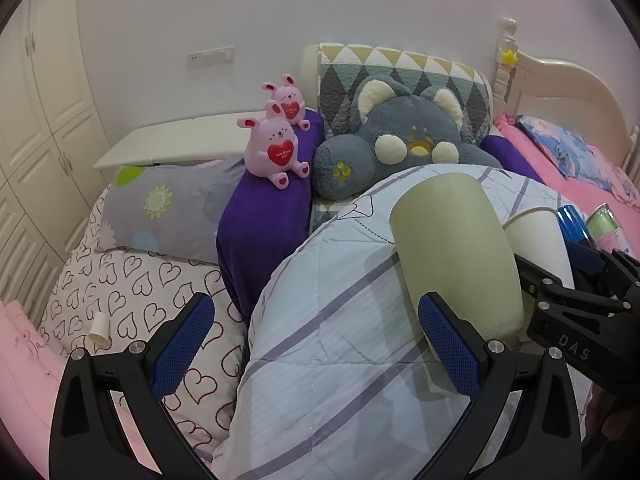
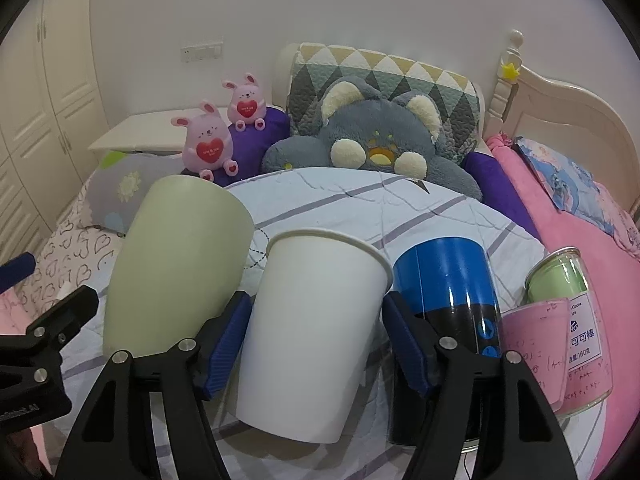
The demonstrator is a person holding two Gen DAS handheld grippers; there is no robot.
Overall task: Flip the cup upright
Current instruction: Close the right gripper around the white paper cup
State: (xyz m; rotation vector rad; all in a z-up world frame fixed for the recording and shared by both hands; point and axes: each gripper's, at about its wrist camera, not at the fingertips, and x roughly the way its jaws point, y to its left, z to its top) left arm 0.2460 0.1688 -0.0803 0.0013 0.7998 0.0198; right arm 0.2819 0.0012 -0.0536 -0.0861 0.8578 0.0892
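Observation:
A white paper cup stands mouth up on the quilt, between the blue pads of my right gripper, whose jaws touch its sides. A pale green cup stands just left of it, wide end up. In the left wrist view the green cup is at the right, beside my left gripper's right pad. My left gripper is open and empty over the quilt. The white cup shows partly behind the green one.
A blue and black can and a clear jar with a pink label stand right of the white cup. A grey plush, two pink rabbit toys, pillows and a headboard lie behind. A wardrobe is at left.

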